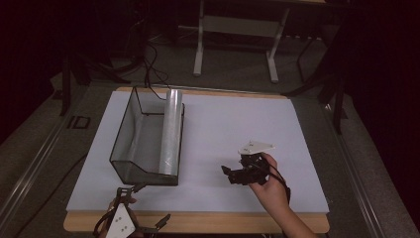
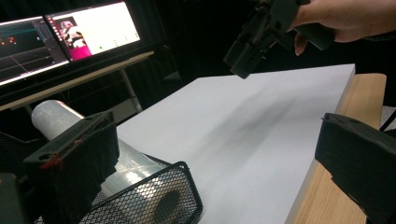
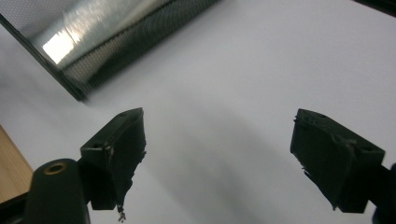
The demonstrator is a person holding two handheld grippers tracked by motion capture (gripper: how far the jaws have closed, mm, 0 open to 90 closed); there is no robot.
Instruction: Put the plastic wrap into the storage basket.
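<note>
Roll of clear film (image 1: 171,131) lies lengthwise in the black mesh basket (image 1: 130,130), along its right wall, one end poking past the far rim. We see the basket on the left half of the white sheet (image 1: 223,124) that covers the tabletop (image 1: 198,222); the wooden edge shows at the near side.

Left gripper (image 1: 138,206) sits at the near edge of the tabletop, just in front of the basket's near end, not touching it as far as we can tell. Its jaws are spread wide with nothing between them. In the left gripper view the roll (image 2: 70,126) and the basket's rounded mesh corner (image 2: 154,196) sit right behind the left-hand jaw, and two monitors (image 2: 65,37) stand on a desk farther back.

Right gripper (image 1: 237,173) is held in the person's right hand (image 1: 270,191) above the bare sheet, well right of the basket, pointed toward it. Jaws also wide apart, gripping nothing. In the right gripper view we get plain white sheet (image 3: 233,93) between the jaws, with the basket's corner (image 3: 116,46) and a glint of the film (image 3: 70,37) up in the top left.

Neither gripper touches the roll.
</note>
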